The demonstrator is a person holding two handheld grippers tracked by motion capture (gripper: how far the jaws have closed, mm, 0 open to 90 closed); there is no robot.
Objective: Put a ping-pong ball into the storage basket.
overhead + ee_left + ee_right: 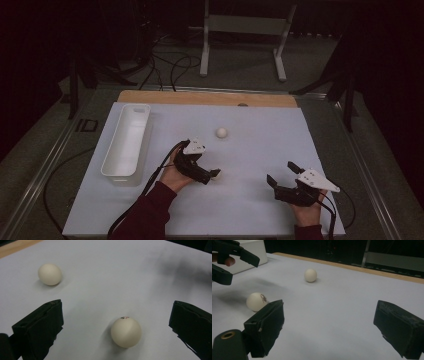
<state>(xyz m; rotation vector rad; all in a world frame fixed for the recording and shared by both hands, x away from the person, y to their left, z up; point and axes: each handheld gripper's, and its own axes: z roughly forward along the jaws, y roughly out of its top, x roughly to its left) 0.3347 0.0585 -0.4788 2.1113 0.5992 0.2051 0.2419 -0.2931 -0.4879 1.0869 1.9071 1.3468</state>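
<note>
Right gripper: nearest to the person's edge of the table, at the right side, held in the right hand. Its two black jaws stand wide apart and hold nothing; they hang above bare white surface.
Left gripper: held in the left hand, near the middle of the table, pointing to the right. Its jaws are also spread wide, and nothing is between the pads in contact.
Near ball: a small cream-white ball with a little printed mark on top. It lies on the table in the gap between the jaws of the left gripper, closer to one jaw, but touching neither of them as far as I can see. From the right gripper view the same ball sits just under the left gripper's tips.
Far ball: a second cream-white ball, alone on the surface, further from the person and apart from both grippers.
Tray: a long white plastic tray at the left side of the table, its long side running away from the person; I see nothing inside it.
Table: covered with a white sheet, with a wooden strip at the far edge.
Cables: one black cable trails from each gripper toward the person.
</note>
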